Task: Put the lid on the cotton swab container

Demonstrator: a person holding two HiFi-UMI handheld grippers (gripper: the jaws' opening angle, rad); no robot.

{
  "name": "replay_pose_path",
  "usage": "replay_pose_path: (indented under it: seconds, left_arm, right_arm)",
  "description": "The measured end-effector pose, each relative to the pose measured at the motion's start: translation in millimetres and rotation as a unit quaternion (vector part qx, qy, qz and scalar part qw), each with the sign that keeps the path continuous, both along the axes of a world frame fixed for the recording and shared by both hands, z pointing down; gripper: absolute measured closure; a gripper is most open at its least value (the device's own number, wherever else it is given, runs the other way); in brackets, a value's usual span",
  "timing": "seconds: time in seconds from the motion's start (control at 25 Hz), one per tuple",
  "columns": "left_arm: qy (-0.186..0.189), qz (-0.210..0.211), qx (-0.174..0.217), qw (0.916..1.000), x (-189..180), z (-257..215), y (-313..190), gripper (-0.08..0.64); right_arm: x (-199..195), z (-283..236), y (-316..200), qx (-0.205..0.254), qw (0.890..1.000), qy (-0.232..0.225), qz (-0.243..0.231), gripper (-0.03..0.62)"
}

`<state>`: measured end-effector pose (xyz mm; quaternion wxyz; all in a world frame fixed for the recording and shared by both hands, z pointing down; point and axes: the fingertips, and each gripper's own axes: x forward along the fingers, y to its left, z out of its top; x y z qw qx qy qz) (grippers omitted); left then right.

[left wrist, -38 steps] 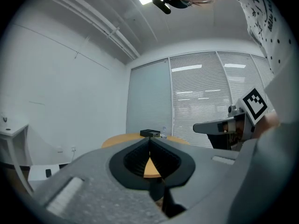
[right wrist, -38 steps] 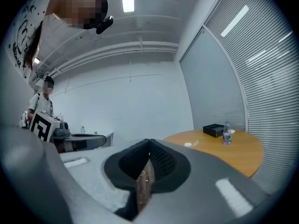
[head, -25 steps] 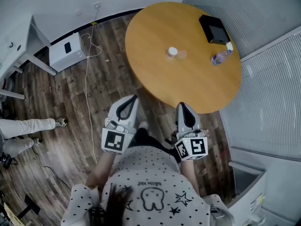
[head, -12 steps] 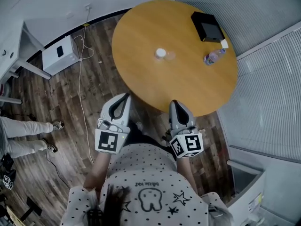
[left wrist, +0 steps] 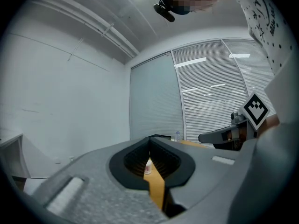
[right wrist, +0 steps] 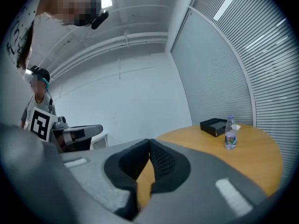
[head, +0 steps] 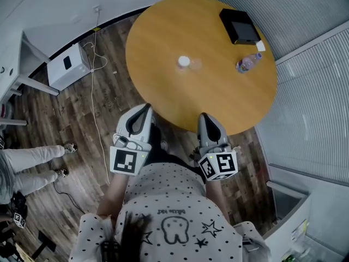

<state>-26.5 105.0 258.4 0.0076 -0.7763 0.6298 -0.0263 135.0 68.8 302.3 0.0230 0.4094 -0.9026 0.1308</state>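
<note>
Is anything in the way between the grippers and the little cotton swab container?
Nothing visible is. Only bare table lies between the left gripper, the right gripper and the cotton swab container. The bottle and the black box sit off to the right, out of the path.

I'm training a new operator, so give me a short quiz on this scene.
1. True or false: the left gripper and right gripper both have fingers shut, holding nothing.
2. Fill in: the small white-topped container stands near the ____ of the round wooden table.
3. Which lies nearest the clear plastic water bottle? A) flat black box B) the container C) the left gripper
Key: 1 true; 2 middle; 3 A.
</note>
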Motion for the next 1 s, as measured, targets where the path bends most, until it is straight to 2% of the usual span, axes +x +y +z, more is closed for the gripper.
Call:
replay_pose_path:
  seconds: [0.24,0.68,1.0]
  left_arm:
    - [0.010,0.008,-0.003,0.9999,-26.1,5.0,-27.0,0.549]
    - [0.015,0.035,-0.002,0.9993,-91.4,2.9,-106.2,0.549]
    - [0.027,0.072,-0.013,0.9970,-111.9,13.9,-152.9,0.549]
  right_arm:
    - [-22.2,3.3,-20.9,-0.008,1.000,0.010,0.010,0.588]
    - [-81.0,0.8,-84.6,-0.015,0.999,0.032,0.033,0.588]
    - [-93.9,12.6,-115.7,-0.030,0.996,0.046,0.073,0.588]
